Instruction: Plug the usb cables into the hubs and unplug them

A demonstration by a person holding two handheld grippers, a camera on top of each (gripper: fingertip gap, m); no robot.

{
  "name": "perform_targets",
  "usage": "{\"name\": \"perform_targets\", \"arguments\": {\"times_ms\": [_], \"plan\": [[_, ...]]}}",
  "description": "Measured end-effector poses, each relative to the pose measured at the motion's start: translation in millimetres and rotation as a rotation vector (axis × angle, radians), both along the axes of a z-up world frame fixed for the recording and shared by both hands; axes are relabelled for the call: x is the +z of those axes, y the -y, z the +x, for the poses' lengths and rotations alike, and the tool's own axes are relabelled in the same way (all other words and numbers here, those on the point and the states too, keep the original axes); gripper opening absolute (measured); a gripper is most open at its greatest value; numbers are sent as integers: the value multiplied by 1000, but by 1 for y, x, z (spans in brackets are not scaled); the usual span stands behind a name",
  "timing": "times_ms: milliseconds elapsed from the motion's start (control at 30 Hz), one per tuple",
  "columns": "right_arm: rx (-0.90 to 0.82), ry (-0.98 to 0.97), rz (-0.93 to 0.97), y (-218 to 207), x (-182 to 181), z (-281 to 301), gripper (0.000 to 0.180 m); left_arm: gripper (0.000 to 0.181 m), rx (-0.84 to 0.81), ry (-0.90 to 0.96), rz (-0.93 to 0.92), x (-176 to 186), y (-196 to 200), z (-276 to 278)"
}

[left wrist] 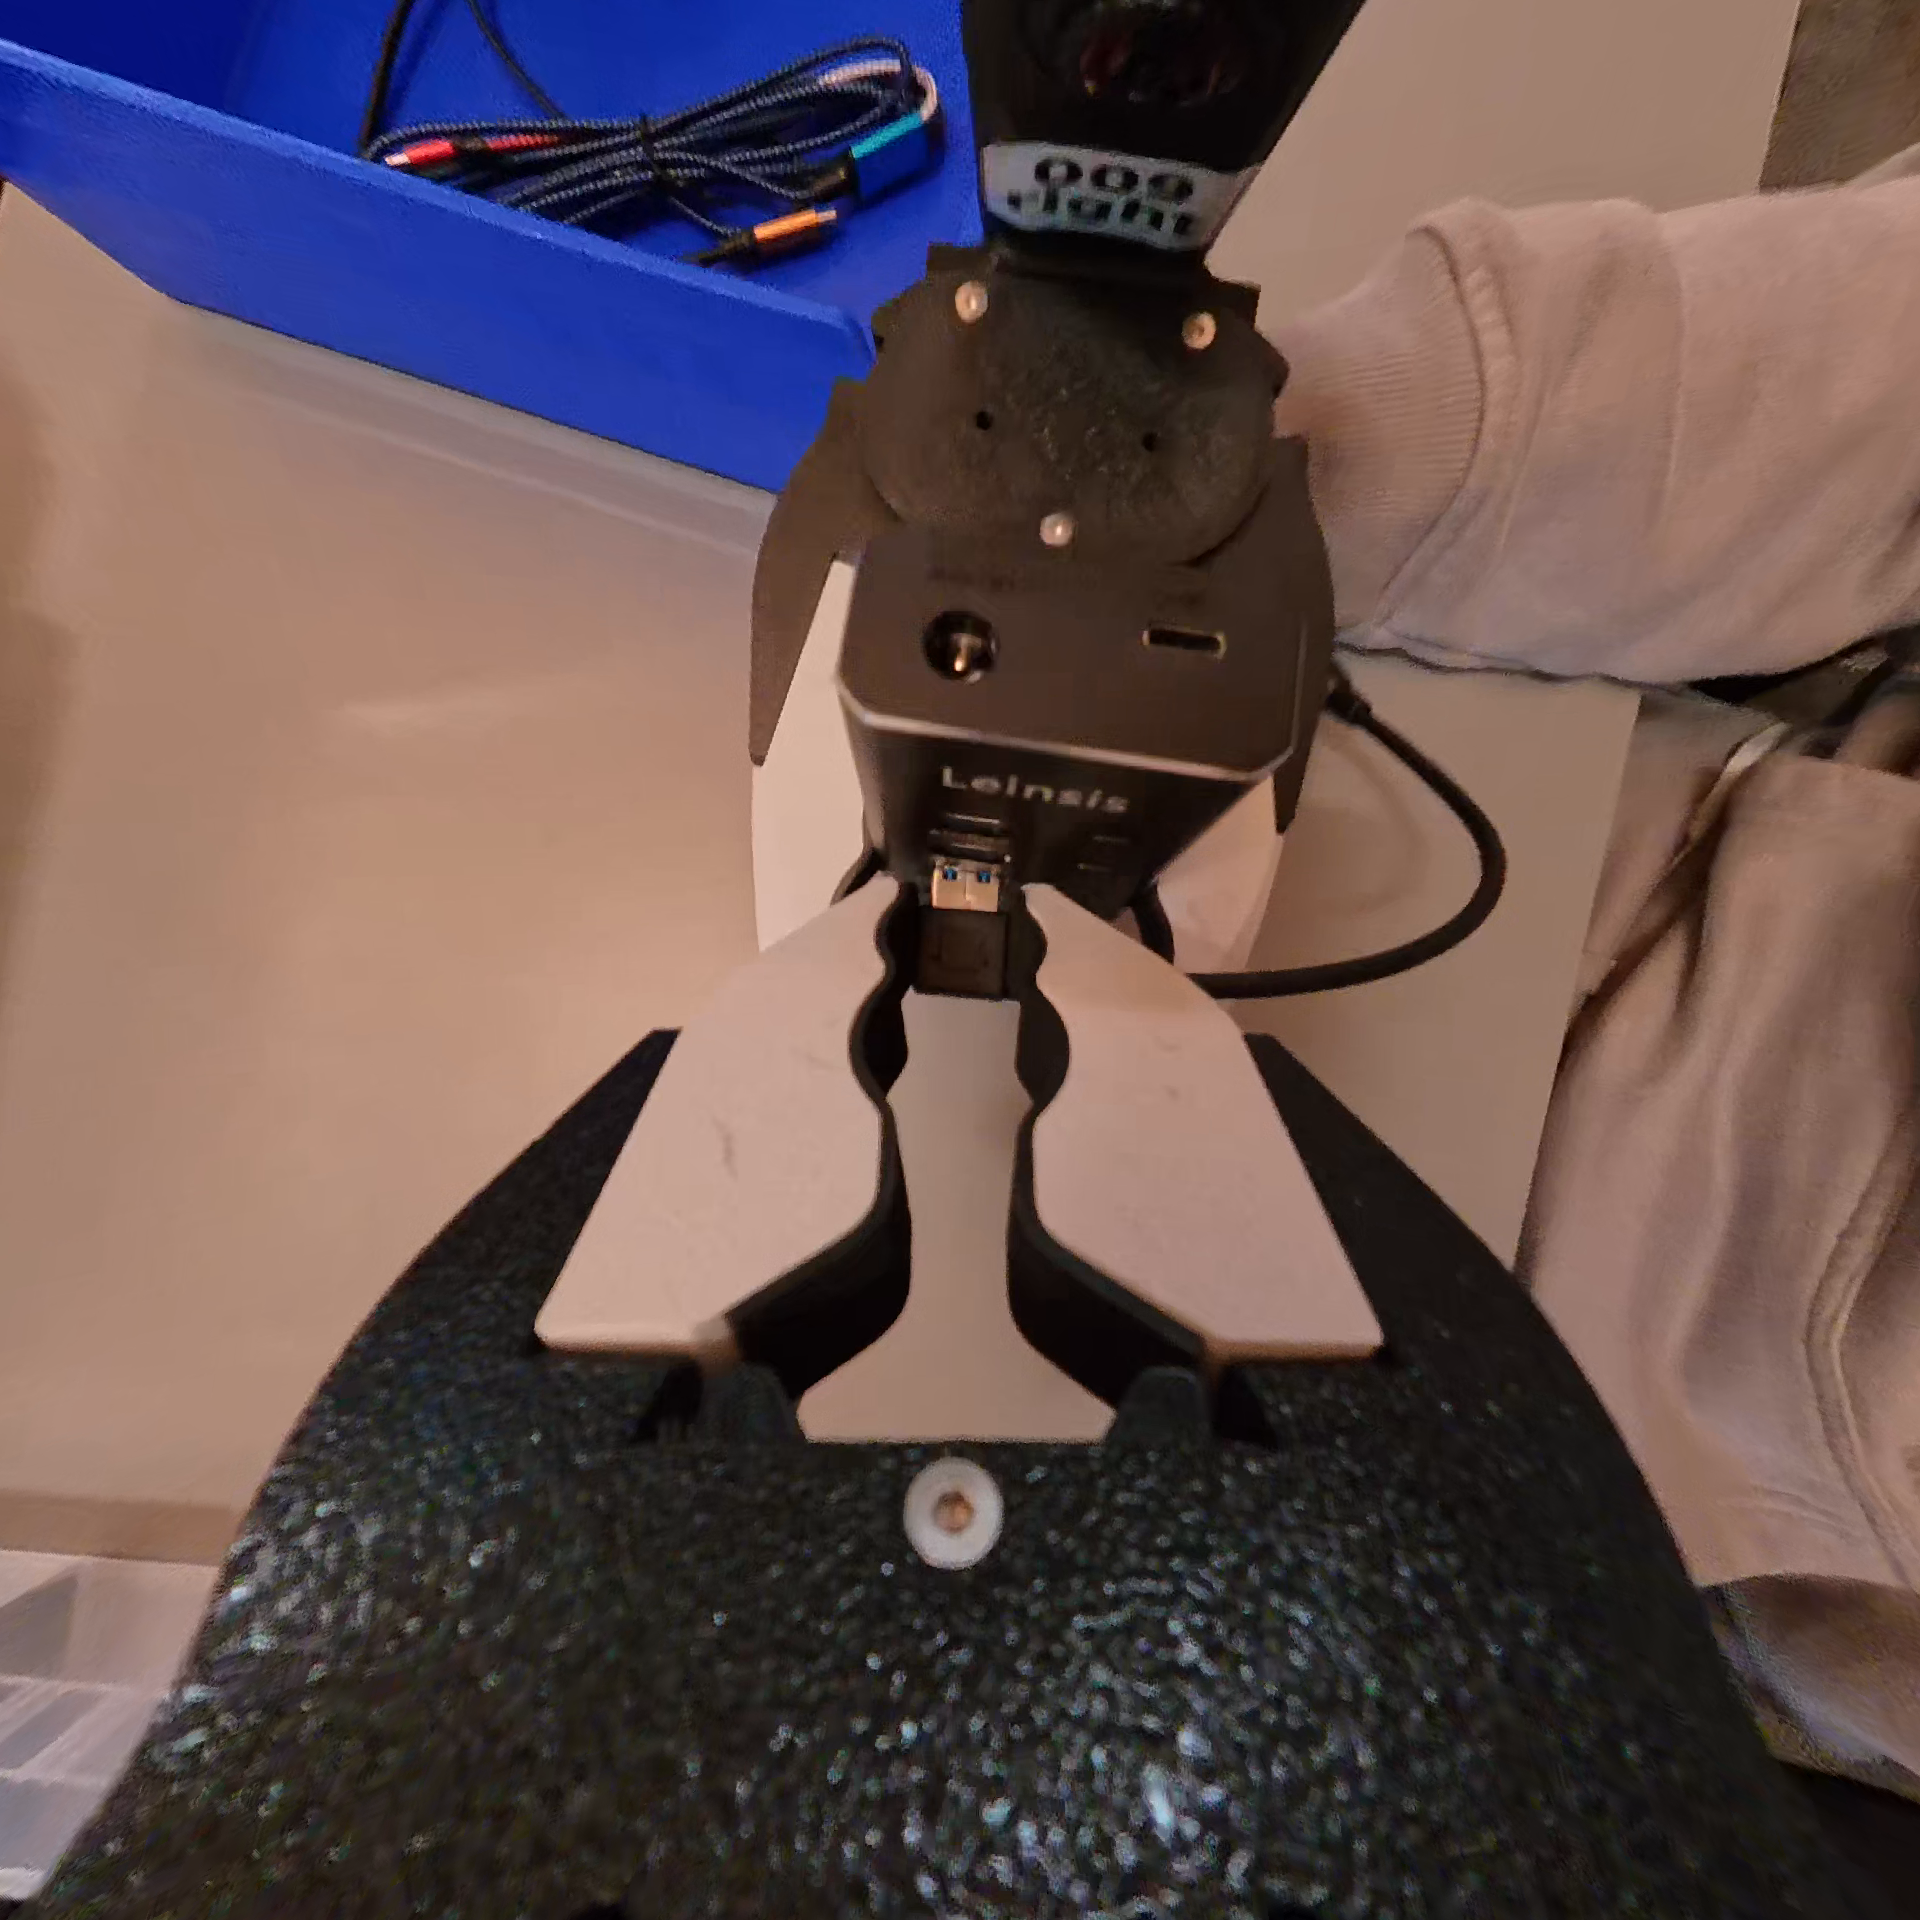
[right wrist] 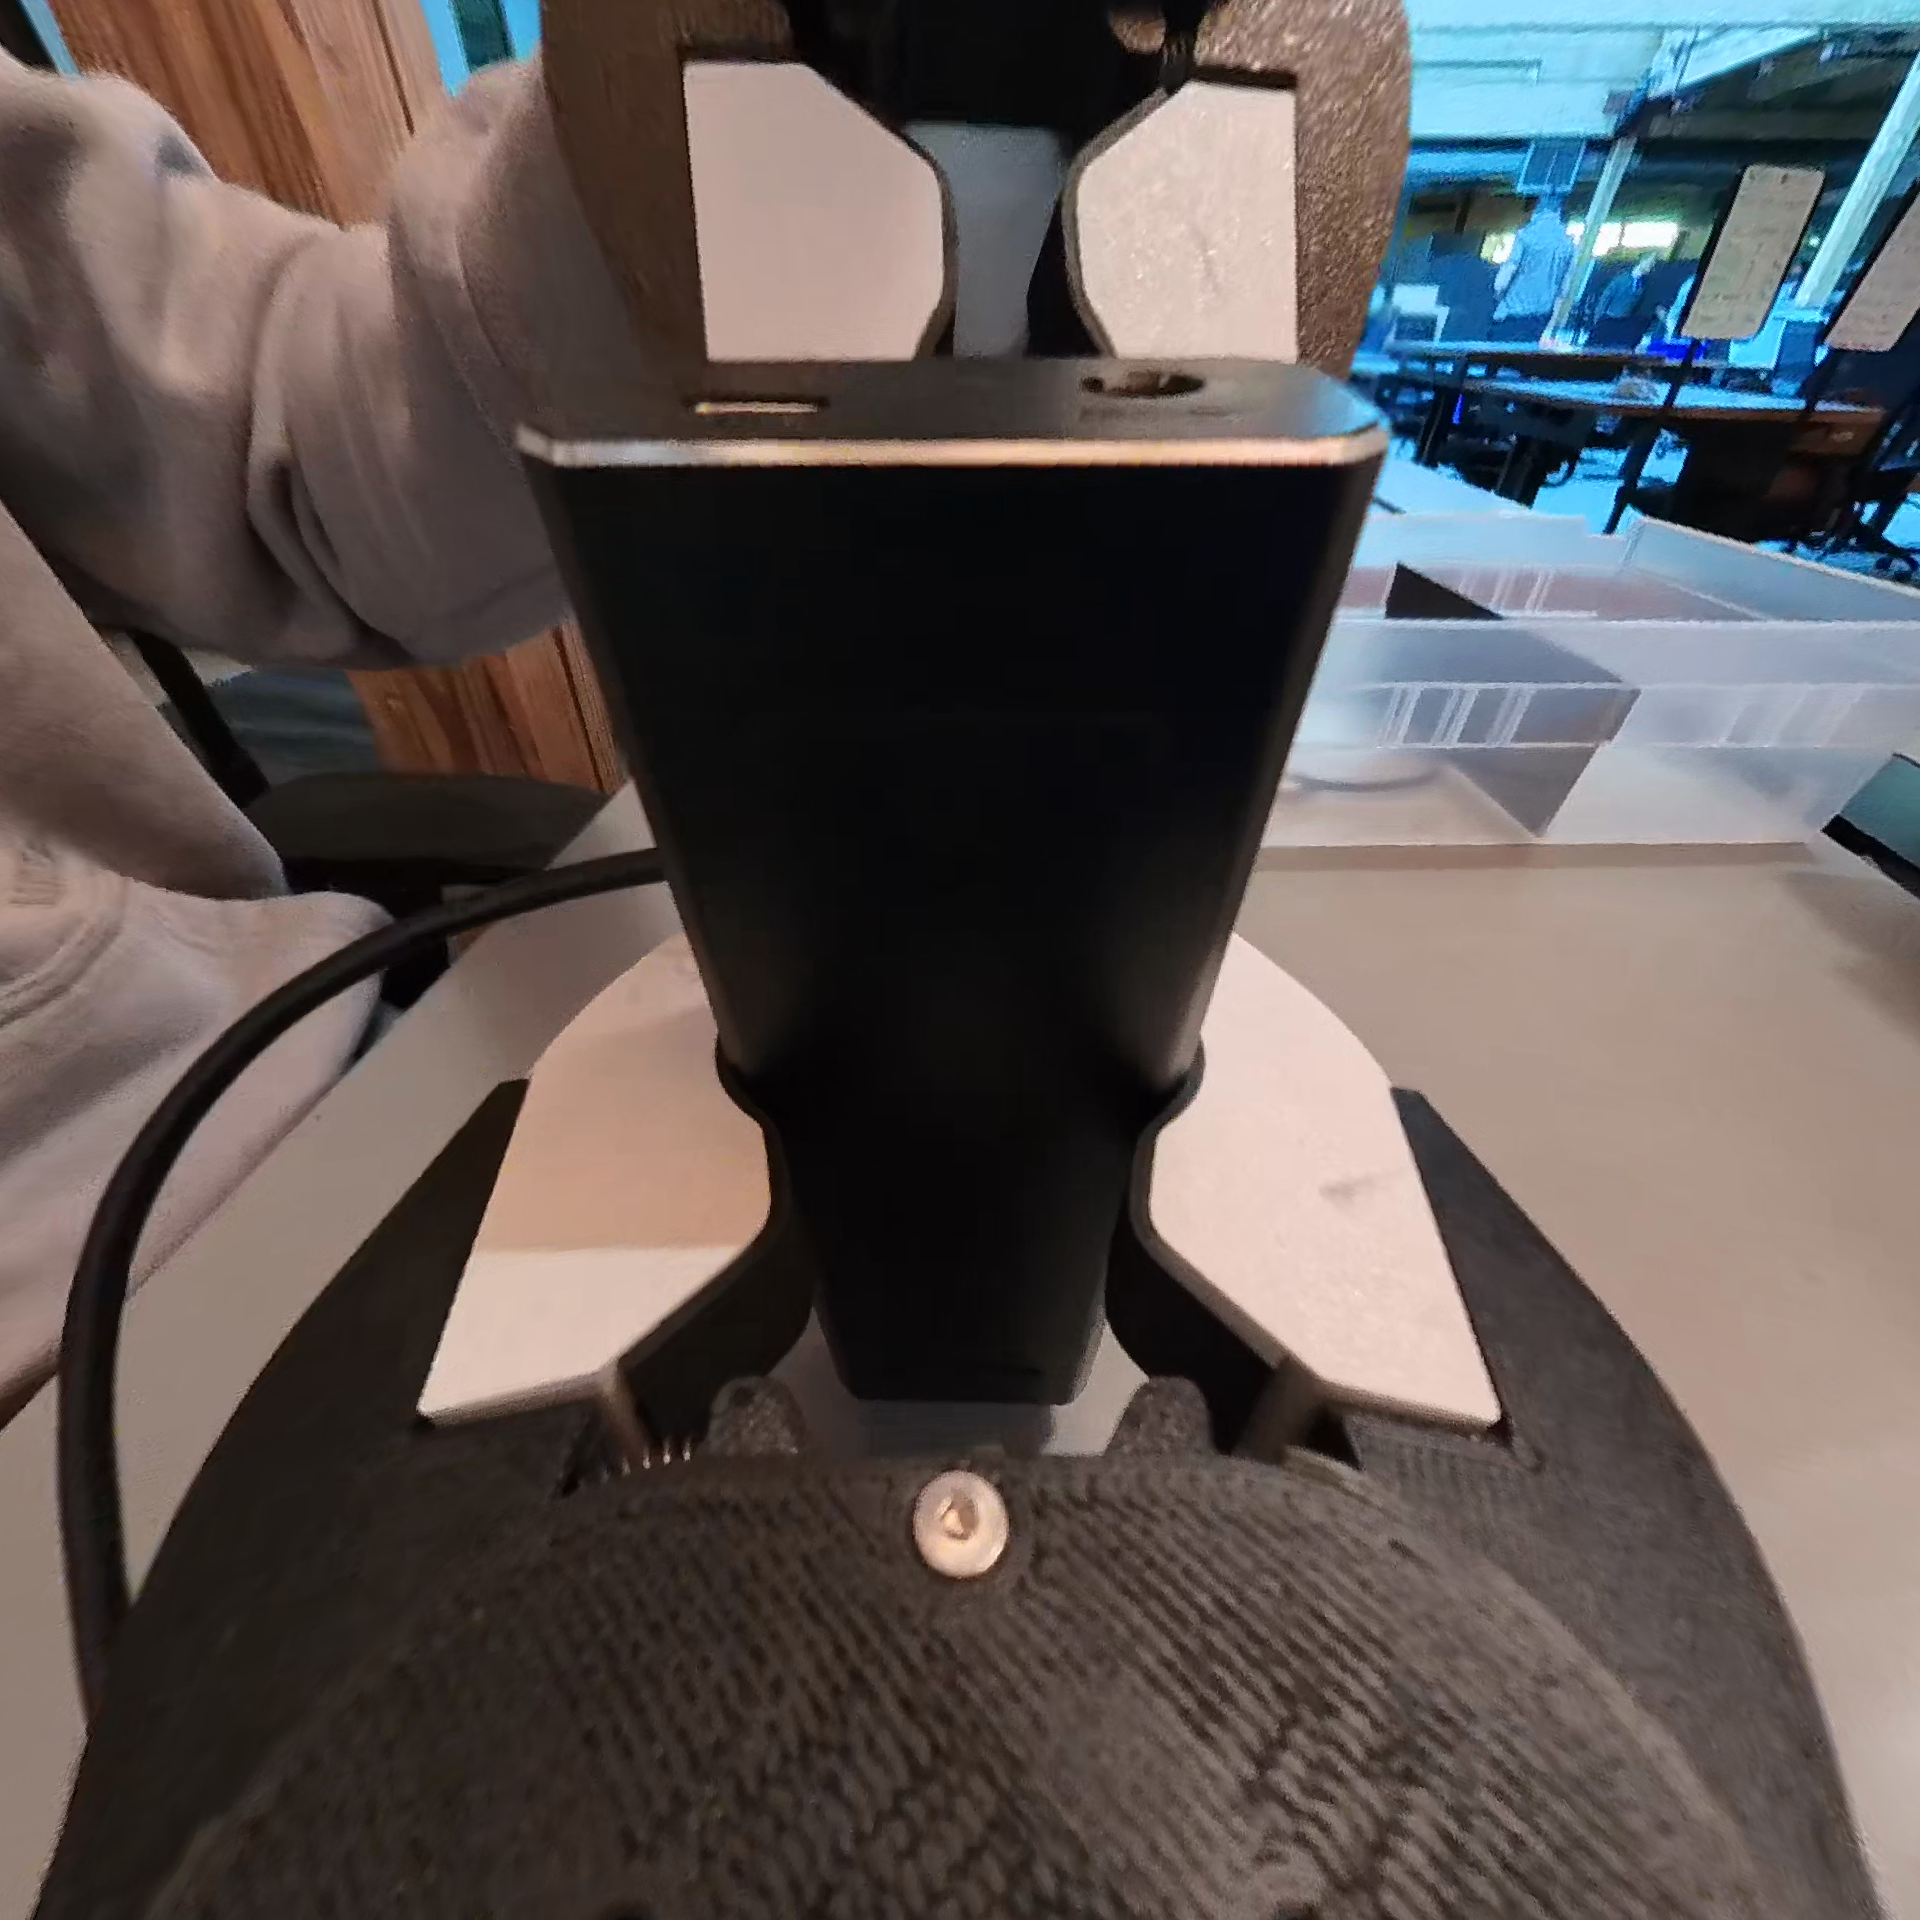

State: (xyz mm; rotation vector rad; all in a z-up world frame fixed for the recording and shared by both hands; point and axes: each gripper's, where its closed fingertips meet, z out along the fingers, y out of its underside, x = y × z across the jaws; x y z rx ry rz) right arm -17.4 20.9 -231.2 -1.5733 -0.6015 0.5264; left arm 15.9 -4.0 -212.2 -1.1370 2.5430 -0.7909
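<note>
Left wrist view: left gripper (left wrist: 961, 940) fingers are clenching a black USB plug (left wrist: 958, 951) at the boxy matte hub (left wrist: 1070, 717), frame centre — right gripper (right wrist: 961, 1081) is clamping that hub (right wrist: 956, 748) above the smooth worktop (right wrist: 1558, 1039).

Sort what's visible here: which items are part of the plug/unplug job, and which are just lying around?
In use:
- black hub, clamped by the right tool
- black USB plug, pinched by the left tool, its metal tip at the hub's port
- hub's own black cable

Lying about:
- blue bin holding braided spare cables
- clear plastic trays
- table
</note>
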Motion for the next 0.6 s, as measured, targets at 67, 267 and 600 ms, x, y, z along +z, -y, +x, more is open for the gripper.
{"name": "perform_targets", "arguments": {"times_ms": [67,267,600], "plan": [[-2,-26,9,-1,3,0,73,17,-29,33,31,-1,-2,-1],[2,-80,86,4,24,-1,73,27,24,155,-184,27,-1,-2],[-67,38,93,-1,17,2,73,18,406,-70,-879,19,-16,-11]]}}
